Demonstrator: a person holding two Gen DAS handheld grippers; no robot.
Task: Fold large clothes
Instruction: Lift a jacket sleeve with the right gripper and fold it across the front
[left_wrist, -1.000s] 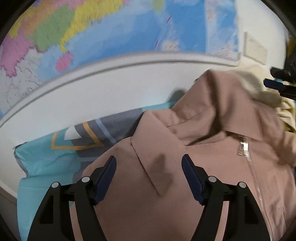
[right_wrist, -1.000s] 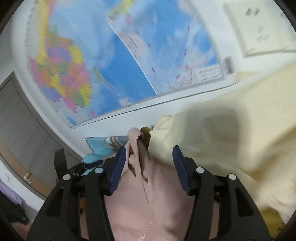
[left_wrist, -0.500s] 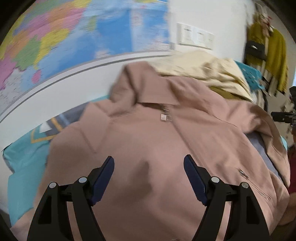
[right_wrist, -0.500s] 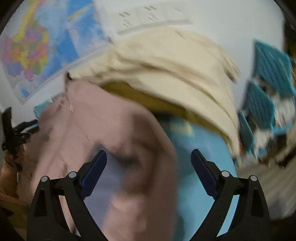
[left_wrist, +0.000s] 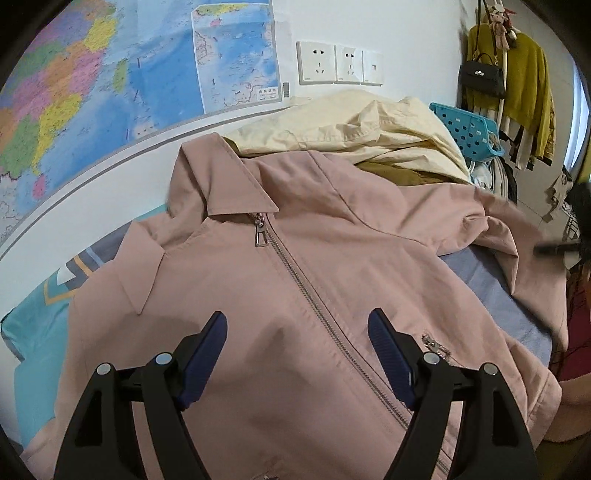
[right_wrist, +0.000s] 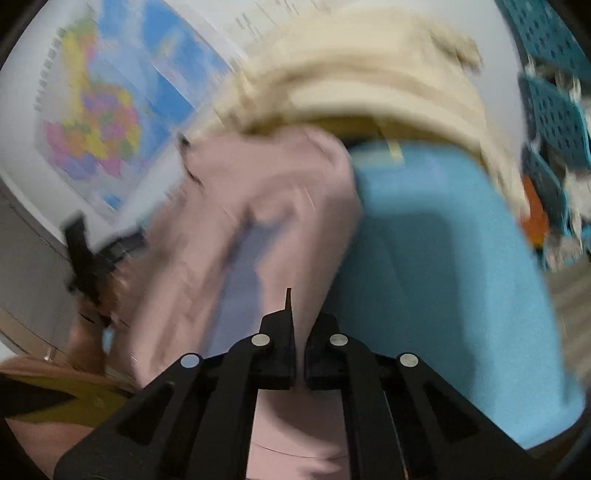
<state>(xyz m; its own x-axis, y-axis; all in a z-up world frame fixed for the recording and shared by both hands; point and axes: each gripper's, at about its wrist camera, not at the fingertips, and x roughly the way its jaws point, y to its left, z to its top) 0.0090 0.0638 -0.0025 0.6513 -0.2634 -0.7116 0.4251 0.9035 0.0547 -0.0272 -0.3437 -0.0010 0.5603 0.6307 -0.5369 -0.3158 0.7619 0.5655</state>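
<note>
A dusty-pink zip-up jacket (left_wrist: 314, 266) lies front up on the bed, collar toward the wall, zipper closed. My left gripper (left_wrist: 297, 339) is open and empty just above the jacket's chest. In the blurred right wrist view my right gripper (right_wrist: 300, 332) is shut on a fold of the pink jacket (right_wrist: 258, 221), near its sleeve or side edge. The right gripper shows as a dark blur at the right edge of the left wrist view (left_wrist: 561, 248), by the jacket's sleeve.
A cream garment (left_wrist: 369, 125) is heaped behind the jacket against the wall, over a mustard one. A light-blue bed cover (right_wrist: 436, 266) lies underneath. A wall map (left_wrist: 110, 85), sockets (left_wrist: 340, 62), a blue basket (left_wrist: 469, 127) and hanging clothes (left_wrist: 524, 74) stand around.
The right gripper went from open to shut on the jacket's fabric. The left gripper swung right and drew back over the jacket, which now lies flatter.
</note>
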